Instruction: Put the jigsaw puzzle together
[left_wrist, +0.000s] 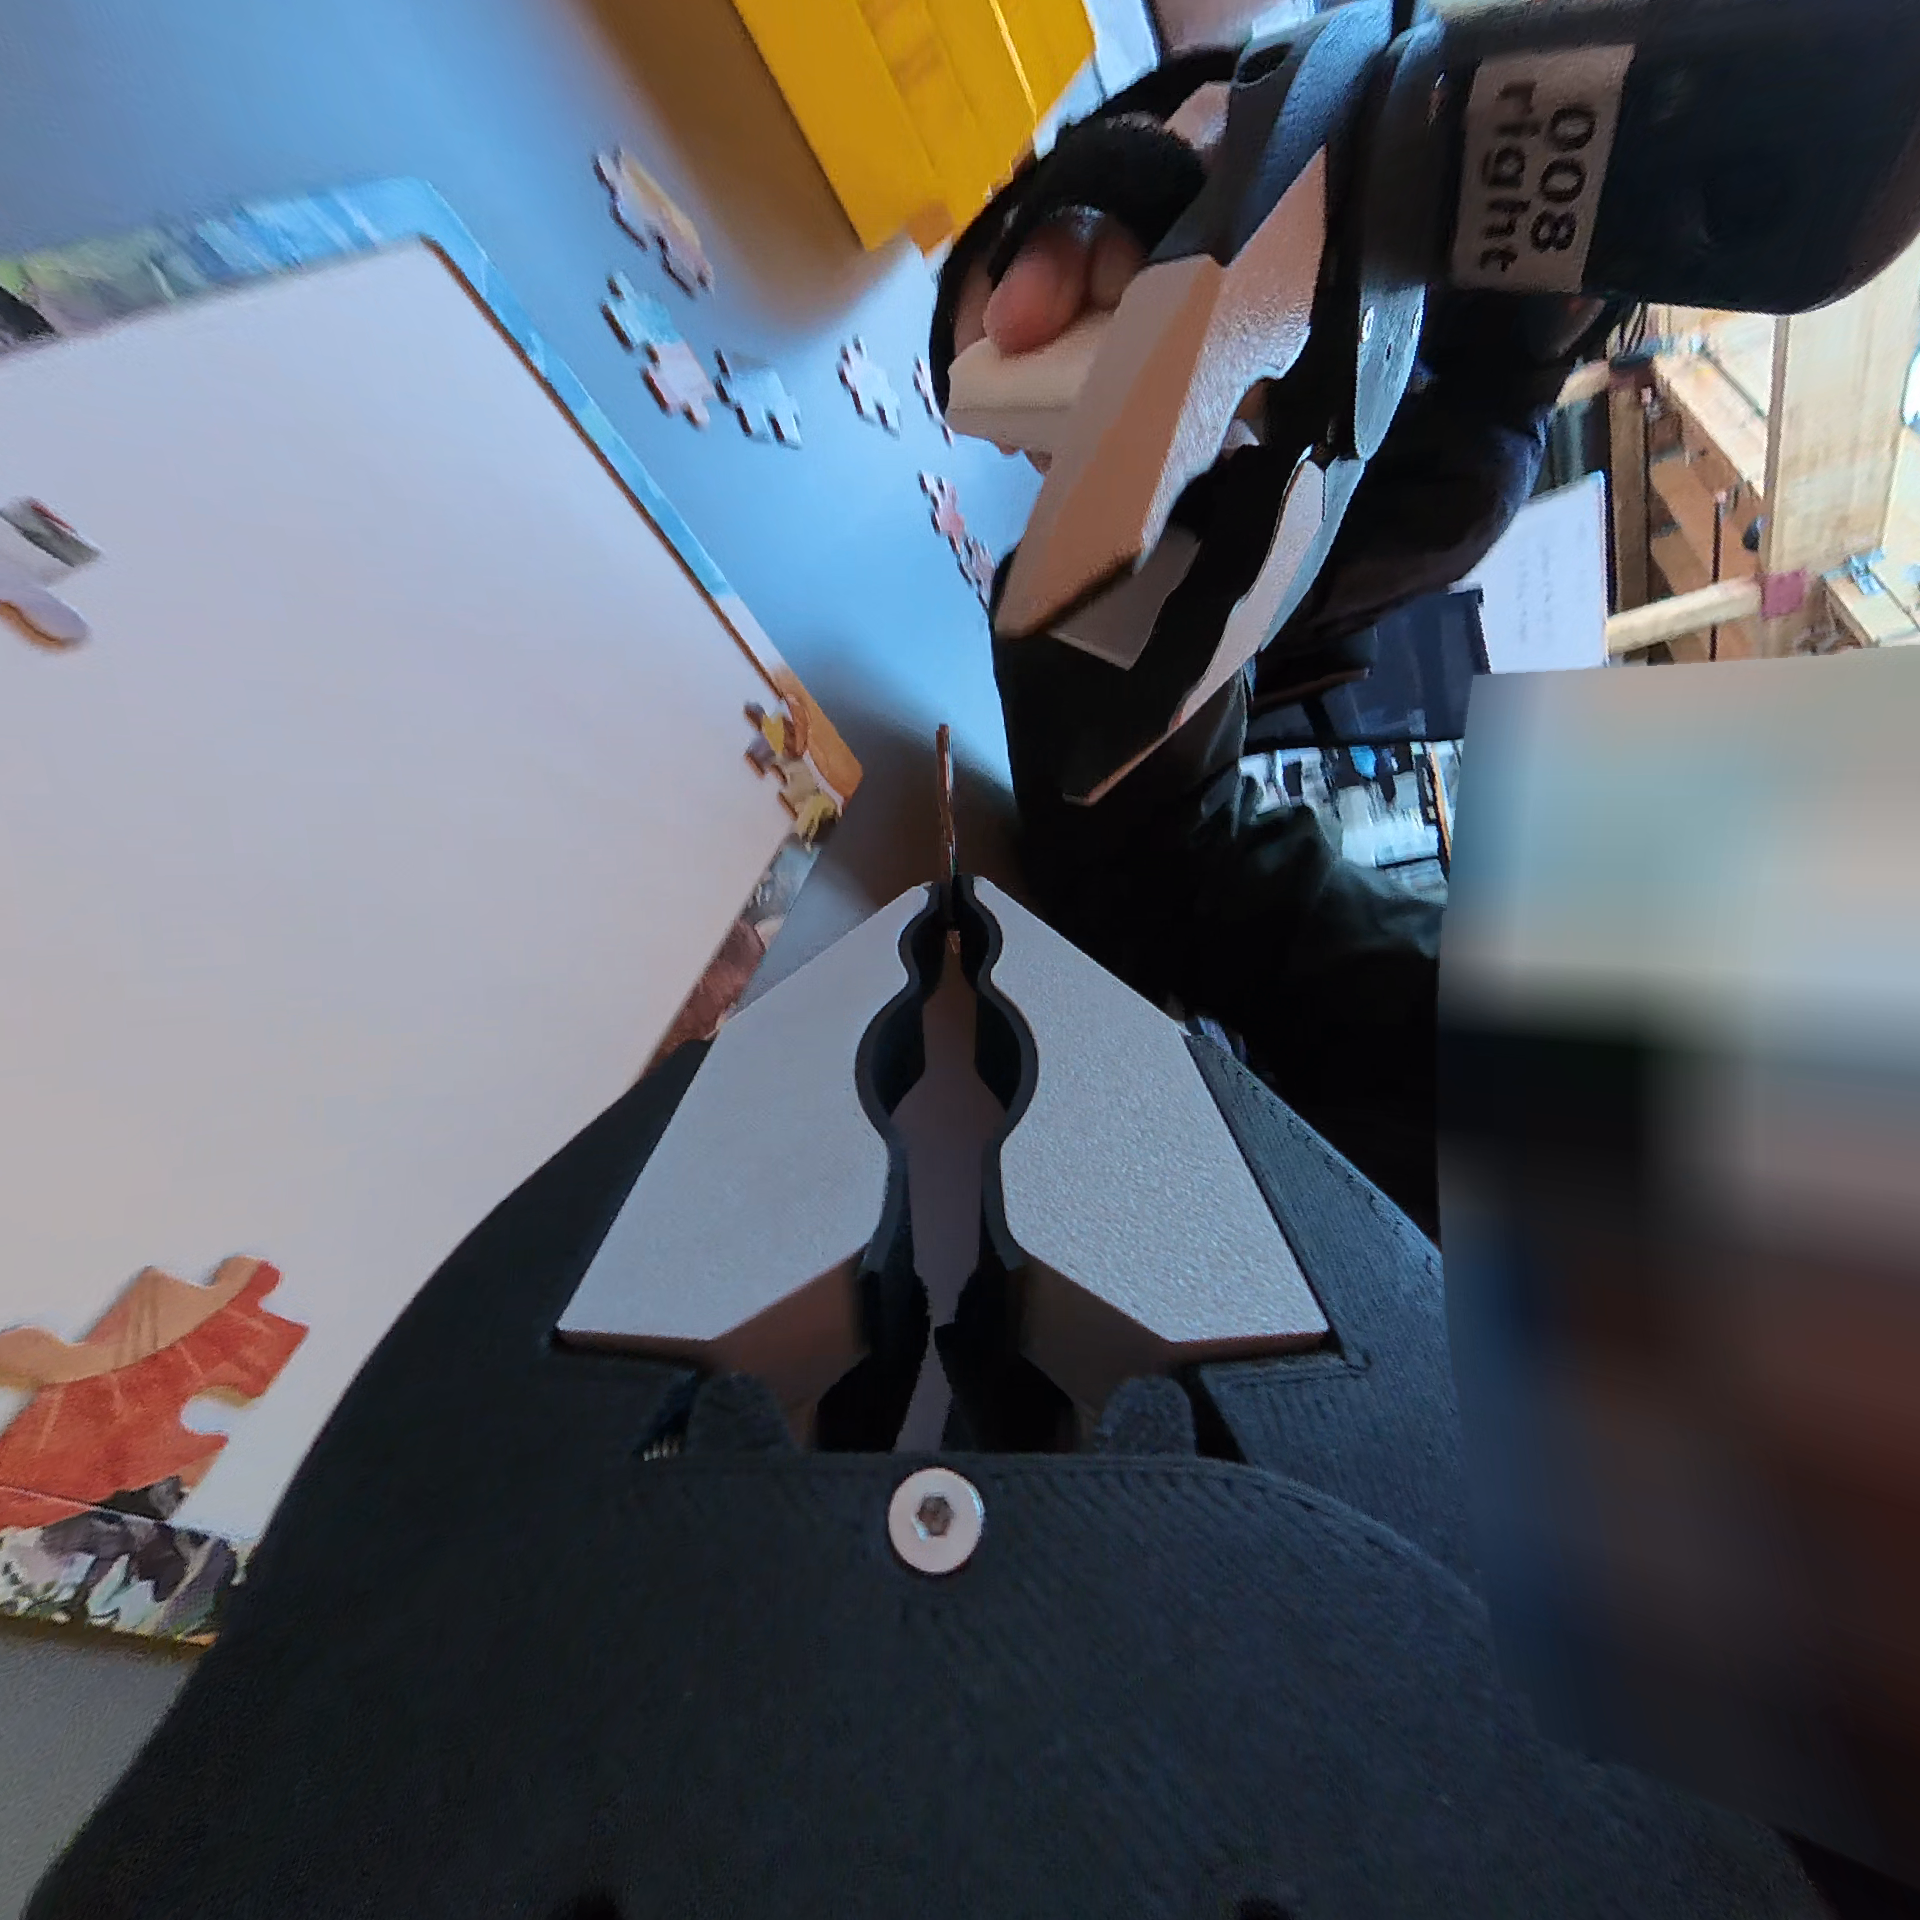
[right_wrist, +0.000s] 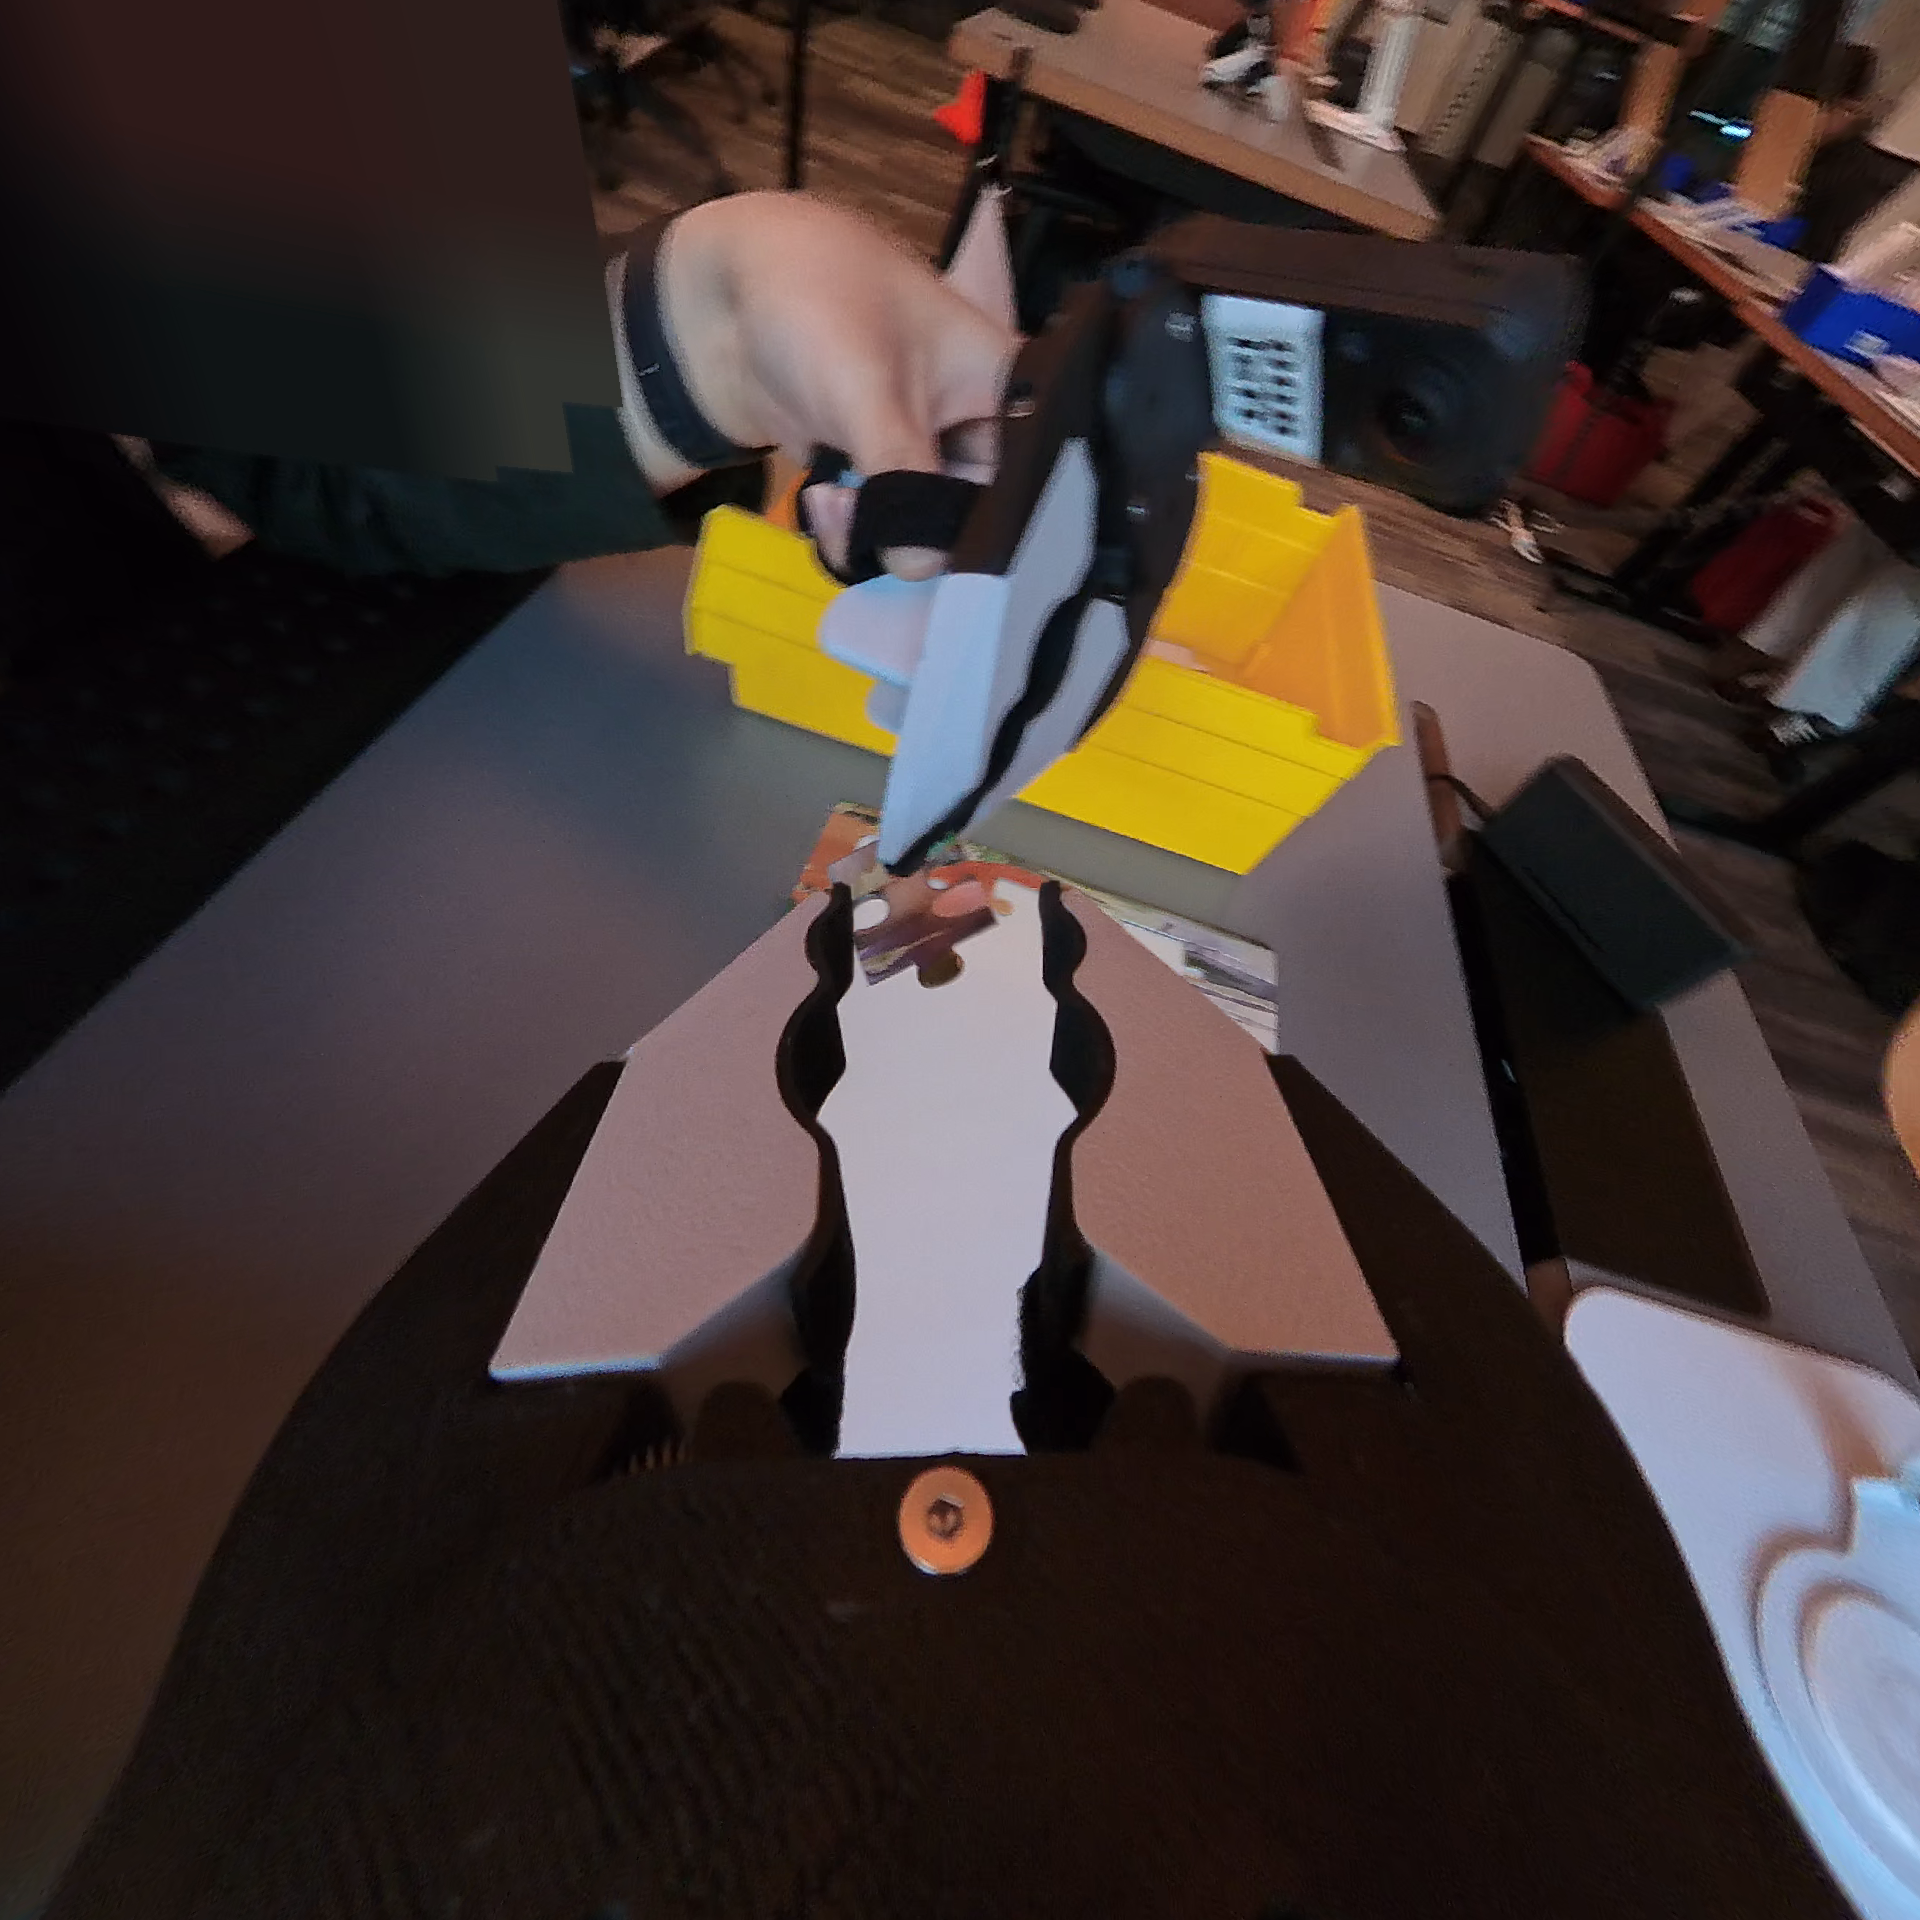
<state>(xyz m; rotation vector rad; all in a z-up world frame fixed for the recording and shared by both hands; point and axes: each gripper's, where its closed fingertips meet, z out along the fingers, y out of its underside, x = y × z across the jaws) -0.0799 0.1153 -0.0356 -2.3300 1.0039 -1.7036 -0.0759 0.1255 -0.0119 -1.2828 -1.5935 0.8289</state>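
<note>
Left gripper (left_wrist: 954, 891): jaws pinched nearly together on a puzzle piece (left_wrist: 945, 800), held edge-on at the very tips, so only its thin rim shows, sticking out past the jaws. From the right wrist view the same piece (right_wrist: 920, 930) hangs face-out below the left gripper (right_wrist: 902, 860), its tips pressed onto the piece's upper corner.

Right gripper (right_wrist: 940, 904): jaws wide apart, nothing between them. The held piece sits just ahead of the gap, closer to the left-side finger, not touching either as far as can be seen. In the left wrist view the right gripper (left_wrist: 1101, 790) hangs above and to the right, angled down, jaws parted.

Below both: puzzle board (left_wrist: 364, 675) flat on the worktop (left_wrist: 831, 540), white middle mostly bare, printed border around it. One orange piece (left_wrist: 145, 1382) lies at the board's near edge, another piece (left_wrist: 42, 571) at the left edge, a small one (left_wrist: 790, 769) by the corner nearest the left jaws.

Loose pieces (left_wrist: 758, 390) scattered on the worktop beyond the board, near a yellow bin (left_wrist: 914, 114). Right wrist view shows the bin (right_wrist: 1226, 707) behind the board (right_wrist: 935, 1143).
</note>
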